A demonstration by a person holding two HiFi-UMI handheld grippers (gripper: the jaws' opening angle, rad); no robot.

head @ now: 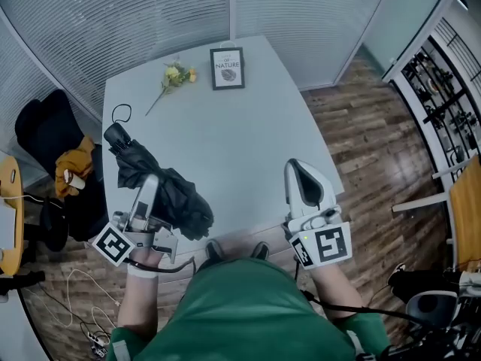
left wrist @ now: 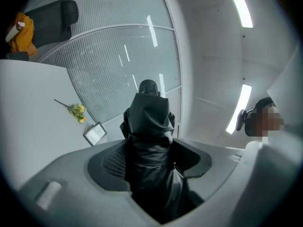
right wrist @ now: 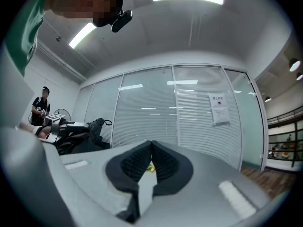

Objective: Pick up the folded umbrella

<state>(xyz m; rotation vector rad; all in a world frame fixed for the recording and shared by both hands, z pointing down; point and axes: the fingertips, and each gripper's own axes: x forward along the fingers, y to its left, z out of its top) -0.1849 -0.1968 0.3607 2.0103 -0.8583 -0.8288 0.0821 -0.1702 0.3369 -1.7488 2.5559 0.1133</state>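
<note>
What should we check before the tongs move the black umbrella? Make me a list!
1. Left tongs shut tight on the umbrella: ok.
2. Right tongs shut with nothing in them: ok.
3. Umbrella lifted fully off the table: cannot tell.
4. Umbrella cloth wrapped neatly: not ok, it hangs loose and bunchy.
5. Flower and picture frame well away from the umbrella: ok.
</note>
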